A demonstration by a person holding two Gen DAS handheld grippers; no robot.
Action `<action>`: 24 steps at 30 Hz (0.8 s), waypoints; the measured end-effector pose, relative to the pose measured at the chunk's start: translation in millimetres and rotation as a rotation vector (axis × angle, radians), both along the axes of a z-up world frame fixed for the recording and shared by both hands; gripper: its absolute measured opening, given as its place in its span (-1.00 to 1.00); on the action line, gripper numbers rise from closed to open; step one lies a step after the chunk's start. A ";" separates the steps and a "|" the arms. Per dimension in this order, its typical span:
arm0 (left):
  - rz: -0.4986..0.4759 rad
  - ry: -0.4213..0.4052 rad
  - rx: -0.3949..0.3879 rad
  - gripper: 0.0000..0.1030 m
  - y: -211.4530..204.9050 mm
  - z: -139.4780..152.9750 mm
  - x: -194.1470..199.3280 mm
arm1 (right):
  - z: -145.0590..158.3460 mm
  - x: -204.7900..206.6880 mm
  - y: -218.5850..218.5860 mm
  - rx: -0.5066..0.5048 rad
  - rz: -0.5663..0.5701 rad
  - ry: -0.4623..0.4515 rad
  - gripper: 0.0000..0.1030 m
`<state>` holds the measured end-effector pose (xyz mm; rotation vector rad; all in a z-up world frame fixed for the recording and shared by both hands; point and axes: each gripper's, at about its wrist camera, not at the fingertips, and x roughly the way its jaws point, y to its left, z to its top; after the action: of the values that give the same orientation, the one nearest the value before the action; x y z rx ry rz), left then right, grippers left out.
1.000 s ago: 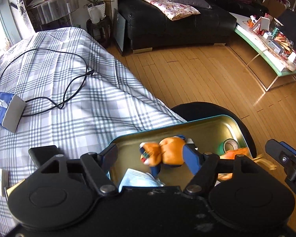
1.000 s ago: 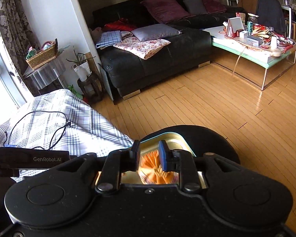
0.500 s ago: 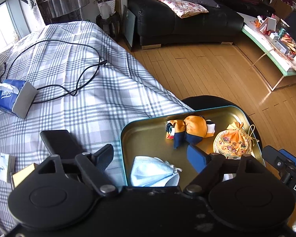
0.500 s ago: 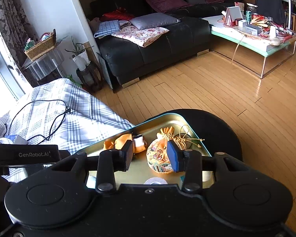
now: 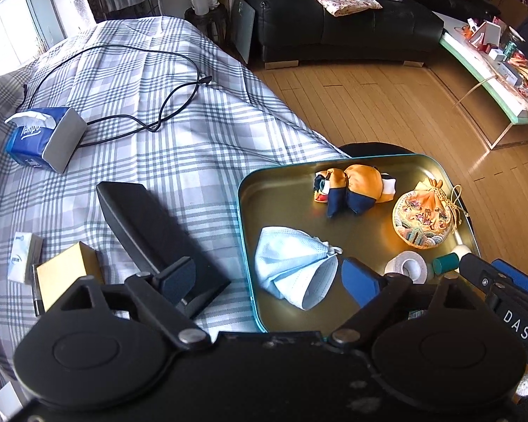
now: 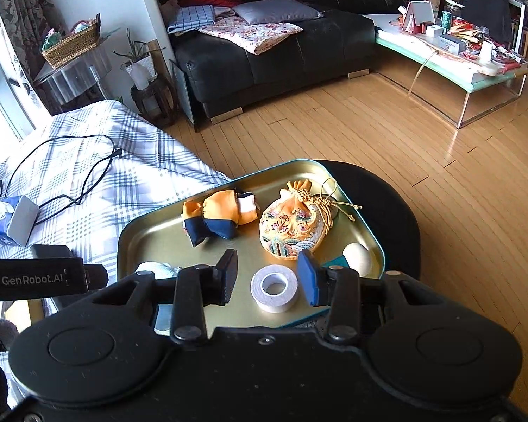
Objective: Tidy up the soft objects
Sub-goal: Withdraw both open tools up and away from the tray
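Observation:
A gold metal tray (image 5: 248, 211) with a teal rim holds an orange and navy fabric toy (image 5: 352, 190), an embroidered orange pouch (image 5: 422, 218) and a light blue face mask (image 5: 295, 267). My left gripper (image 5: 269, 279) hangs over the tray's near left rim. Its jaws are opening, and the mask lies below them untouched. In the right wrist view the toy (image 6: 214, 216) and the pouch (image 6: 292, 227) lie side by side. My right gripper (image 6: 267, 277) stands open just short of them, above a white tape roll (image 6: 274, 286), gripping nothing.
The tray (image 6: 130, 235) rests on a black round stool (image 6: 390, 204) beside a plaid bed (image 5: 158, 130). On the bed lie a tissue box (image 5: 38, 137), a black cable (image 5: 140, 105), a black flat case (image 5: 151, 235) and a tan box (image 5: 63, 270). A white egg-shaped thing (image 6: 357, 258) sits in the tray.
My left gripper let go of the fabric toy and my right let go of the pouch. Both now lie in the tray. Both grippers drew back towards me with wider jaws.

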<state>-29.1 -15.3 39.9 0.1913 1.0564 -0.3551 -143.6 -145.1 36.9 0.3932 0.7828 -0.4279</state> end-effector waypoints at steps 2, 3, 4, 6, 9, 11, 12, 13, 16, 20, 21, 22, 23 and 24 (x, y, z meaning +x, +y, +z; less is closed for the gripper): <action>0.003 0.001 -0.006 0.80 1.7 0.3 -2.7 | 1.0 -1.4 2.9 -0.013 0.000 0.004 -0.18; 0.005 0.002 -0.008 0.80 2.2 0.7 -3.8 | 1.9 -1.6 4.1 -0.018 0.000 0.006 -0.18; 0.005 0.003 -0.010 0.82 3.3 0.7 -5.1 | 2.5 -1.6 5.2 -0.022 0.000 0.007 -0.18; 0.009 0.005 -0.016 0.83 5.7 0.7 -7.9 | 3.4 -1.5 6.6 -0.030 -0.002 0.010 -0.18; 0.016 0.012 -0.035 0.86 9.3 0.7 -11.1 | 3.8 -0.1 10.3 -0.053 -0.008 0.018 -0.18; 0.018 0.012 -0.046 0.87 11.6 1.0 -12.8 | 3.8 1.1 13.0 -0.069 -0.010 0.024 -0.18; 0.018 0.008 -0.049 0.87 12.9 1.4 -14.3 | 3.5 1.7 13.8 -0.072 -0.010 0.026 -0.18; 0.019 0.003 -0.051 0.87 13.9 2.1 -15.4 | 3.7 1.6 14.7 -0.073 -0.010 0.028 -0.18; 0.022 -0.010 -0.062 0.88 17.1 5.7 -18.0 | 5.3 1.2 18.2 -0.084 -0.011 0.027 -0.18; 0.039 -0.051 -0.077 0.99 22.1 13.0 -23.2 | 11.8 -0.6 22.6 -0.102 -0.017 0.005 -0.08; 0.044 -0.068 -0.076 0.99 23.5 15.4 -25.5 | 13.8 -1.2 23.8 -0.108 -0.019 -0.003 -0.04; 0.046 -0.083 -0.076 0.99 24.8 17.4 -27.7 | 15.8 -2.2 25.1 -0.114 -0.022 -0.012 -0.01; 0.045 -0.102 -0.078 0.99 26.9 19.9 -30.6 | 17.7 -2.7 26.4 -0.120 -0.025 -0.020 -0.01; 0.045 -0.118 -0.080 0.99 28.5 21.6 -33.4 | 19.6 -3.0 27.6 -0.126 -0.026 -0.026 -0.01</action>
<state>-62.5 13.3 61.5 0.1157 0.9271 -0.3408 -146.6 -117.5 56.5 0.2913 0.7220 -0.4928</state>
